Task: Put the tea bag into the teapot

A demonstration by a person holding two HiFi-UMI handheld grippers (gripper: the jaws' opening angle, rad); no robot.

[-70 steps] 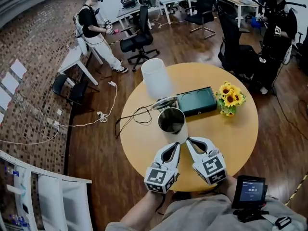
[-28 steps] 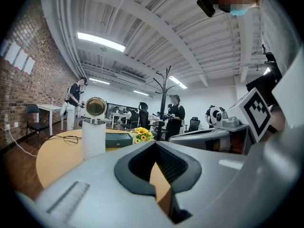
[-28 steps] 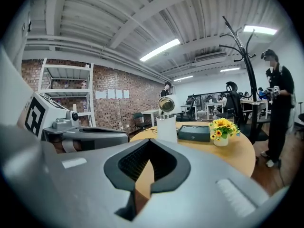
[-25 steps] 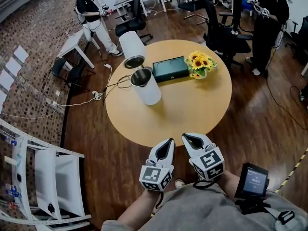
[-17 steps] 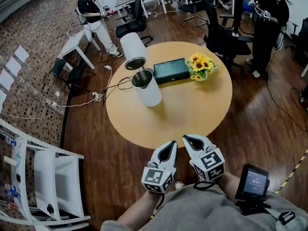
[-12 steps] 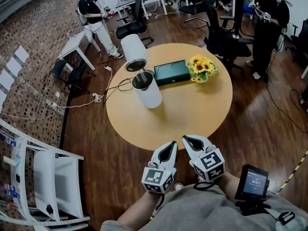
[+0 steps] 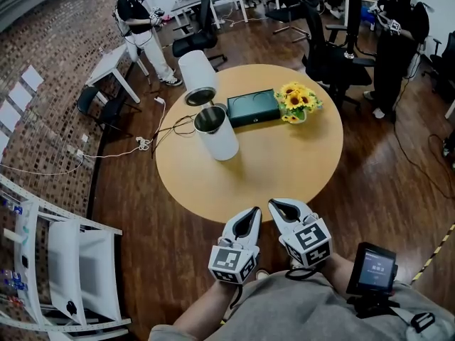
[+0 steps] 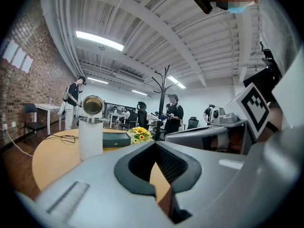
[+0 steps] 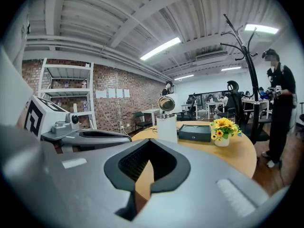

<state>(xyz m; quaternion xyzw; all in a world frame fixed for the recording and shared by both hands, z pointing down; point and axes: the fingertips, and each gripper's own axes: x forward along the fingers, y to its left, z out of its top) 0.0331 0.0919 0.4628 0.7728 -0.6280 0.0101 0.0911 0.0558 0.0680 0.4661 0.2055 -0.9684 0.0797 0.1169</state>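
The white teapot (image 7: pixel 219 139) stands upright on the left part of the round wooden table (image 7: pixel 284 169), its lid (image 7: pixel 200 93) flipped open with the shiny inside showing. It also appears in the left gripper view as the teapot (image 8: pixel 90 137) and in the right gripper view as the teapot (image 9: pixel 166 127). I cannot make out a tea bag in any view. My left gripper (image 7: pixel 251 214) and right gripper (image 7: pixel 276 205) are side by side off the table's near edge, close to my body. Both are shut with nothing between the jaws. They are far from the teapot.
A dark green box (image 7: pixel 252 106) lies behind the teapot, with a pot of sunflowers (image 7: pixel 297 99) to its right. A black cable (image 7: pixel 178 125) trails off the table's left side. Office chairs (image 7: pixel 195 45), a coat stand (image 7: pixel 350 13) and several people stand beyond the table.
Since the oldest frame I have backed away from the table, so both grippers are now off its near edge. Over the last second almost nothing has moved.
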